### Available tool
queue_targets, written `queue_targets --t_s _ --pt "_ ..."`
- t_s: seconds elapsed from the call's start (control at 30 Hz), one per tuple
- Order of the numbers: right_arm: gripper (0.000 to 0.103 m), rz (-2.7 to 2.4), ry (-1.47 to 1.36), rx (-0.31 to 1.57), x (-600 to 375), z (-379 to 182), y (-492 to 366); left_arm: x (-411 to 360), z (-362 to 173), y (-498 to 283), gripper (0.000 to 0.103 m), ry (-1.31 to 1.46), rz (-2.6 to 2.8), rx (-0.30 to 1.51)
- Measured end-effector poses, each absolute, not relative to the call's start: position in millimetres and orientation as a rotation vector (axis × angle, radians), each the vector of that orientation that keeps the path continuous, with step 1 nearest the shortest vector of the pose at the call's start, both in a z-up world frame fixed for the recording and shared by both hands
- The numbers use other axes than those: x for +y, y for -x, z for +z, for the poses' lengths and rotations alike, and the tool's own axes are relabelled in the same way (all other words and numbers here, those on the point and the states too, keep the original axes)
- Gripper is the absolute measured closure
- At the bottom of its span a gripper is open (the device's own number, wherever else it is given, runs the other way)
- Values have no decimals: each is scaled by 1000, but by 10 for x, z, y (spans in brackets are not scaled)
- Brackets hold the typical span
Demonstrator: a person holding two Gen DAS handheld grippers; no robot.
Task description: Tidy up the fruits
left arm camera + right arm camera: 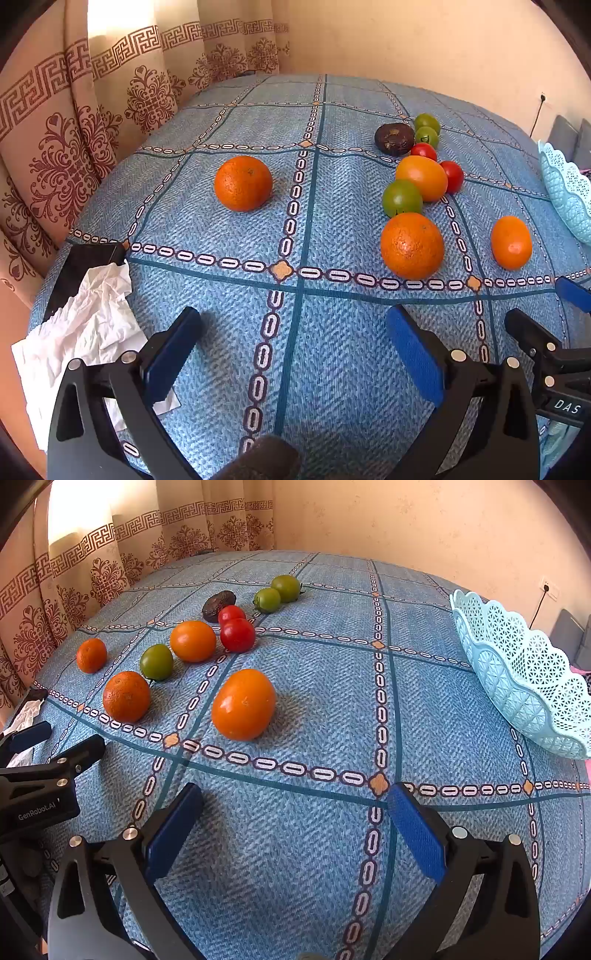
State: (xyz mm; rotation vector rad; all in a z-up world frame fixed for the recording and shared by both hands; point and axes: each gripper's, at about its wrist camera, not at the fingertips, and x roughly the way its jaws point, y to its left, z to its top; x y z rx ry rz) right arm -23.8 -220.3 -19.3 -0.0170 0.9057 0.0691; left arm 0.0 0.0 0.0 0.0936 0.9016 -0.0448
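Observation:
Fruits lie on a blue patterned tablecloth (221, 295). In the left wrist view: an orange (243, 183) alone at left, an orange (412, 245), an orange tomato (511, 242), a yellow-orange tomato (423, 178), green tomatoes (402, 198), red tomatoes (452, 176), a dark avocado (394, 139). A light-blue lattice basket (524, 679) stands at right, empty as far as I can see. My left gripper (295, 343) is open and empty. My right gripper (295, 823) is open and empty, nearest the orange tomato (243, 704).
A crumpled white tissue (81, 332) and a dark flat object (83, 266) lie at the table's left edge. Patterned curtains (74, 129) hang at left, a beige wall behind. The right gripper's fingers (535, 339) show at the left view's right edge.

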Motion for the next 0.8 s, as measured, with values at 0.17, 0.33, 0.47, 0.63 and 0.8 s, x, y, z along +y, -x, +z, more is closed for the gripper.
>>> queue_targets --t_s 0.17,0.33,0.47,0.63,0.8 --pt "2 68 20 906 -2195 -192 238 -2 0 1 5 -96 -43 902" --pt "2 67 20 906 -2194 -192 237 -13 -2 6 5 -102 -38 903" --pt "2 67 21 906 -2194 -191 236 -54 2 7 5 -108 -29 903" --pt "2 67 21 906 -2194 -190 234 -37 13 41 5 -107 -20 904" --pt "2 67 21 907 -2193 -188 232 -45 6 13 5 -111 -27 912"
